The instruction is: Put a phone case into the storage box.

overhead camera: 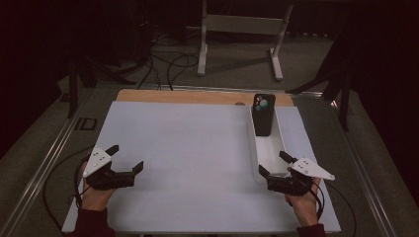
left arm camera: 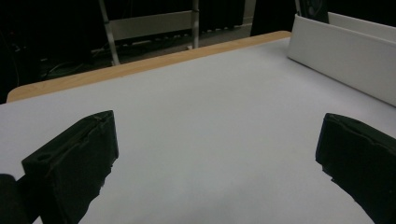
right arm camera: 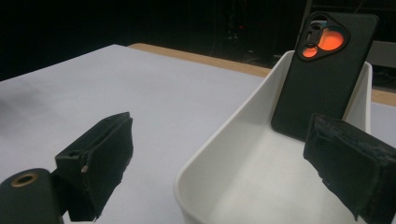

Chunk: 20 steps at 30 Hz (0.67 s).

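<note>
White table (overhead camera: 188,148) stands in dark room.

We saw a white mat (overhead camera: 188,163) over a light wood table (overhead camera: 197,96), with a plain white tray (overhead camera: 269,153) just ahead of the black right gripper (overhead camera: 275,164). The phone (overhead camera: 263,114) in it was black, its lens cutouts glowing orange up close. The left gripper (overhead camera: 126,157) was black with a pale grey plate.
</note>
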Tool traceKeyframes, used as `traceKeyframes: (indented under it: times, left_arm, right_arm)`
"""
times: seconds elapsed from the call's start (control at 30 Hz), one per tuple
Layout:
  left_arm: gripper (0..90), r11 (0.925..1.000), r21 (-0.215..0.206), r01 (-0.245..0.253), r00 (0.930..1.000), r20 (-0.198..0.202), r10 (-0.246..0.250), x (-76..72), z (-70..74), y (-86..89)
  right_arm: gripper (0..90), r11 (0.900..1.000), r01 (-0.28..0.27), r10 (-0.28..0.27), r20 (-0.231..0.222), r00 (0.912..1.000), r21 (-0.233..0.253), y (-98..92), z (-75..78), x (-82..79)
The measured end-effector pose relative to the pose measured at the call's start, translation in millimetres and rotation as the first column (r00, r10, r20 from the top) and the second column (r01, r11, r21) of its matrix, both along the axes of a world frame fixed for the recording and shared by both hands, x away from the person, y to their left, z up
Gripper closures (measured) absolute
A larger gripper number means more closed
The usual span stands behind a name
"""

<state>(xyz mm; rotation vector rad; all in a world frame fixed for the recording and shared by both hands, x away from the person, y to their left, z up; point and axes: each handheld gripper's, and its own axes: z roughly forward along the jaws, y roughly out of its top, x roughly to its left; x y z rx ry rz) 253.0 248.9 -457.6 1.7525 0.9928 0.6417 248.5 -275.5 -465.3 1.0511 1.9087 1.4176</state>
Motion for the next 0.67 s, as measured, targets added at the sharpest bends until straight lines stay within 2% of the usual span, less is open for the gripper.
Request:
traceKeyframes:
  times: [0.13,0.33,0.67]
  left_arm:
    - [0.0,0.9999,0.005,0.009,0.9999,0.004,-0.009,-1.7,-0.6,-1.5]
    - [0.0,0.9999,0.003,0.013,0.9999,0.008,-0.013,-4.9,-1.4,-2.5]
    - [0.0,0.9999,0.005,0.010,0.9999,0.005,-0.010,-5.2,-3.4,-1.9]
  right_arm:
    - [7.8,1.000,0.004,-0.004,0.011,0.9999,-0.010,-0.5,-1.9,-2.7]
    - [7.8,1.000,0.013,-0.013,0.016,0.9998,0.014,-2.8,-2.0,-4.5]
    - [7.8,1.000,0.002,-0.002,0.018,0.9998,0.020,-2.0,-3.3,-5.0]
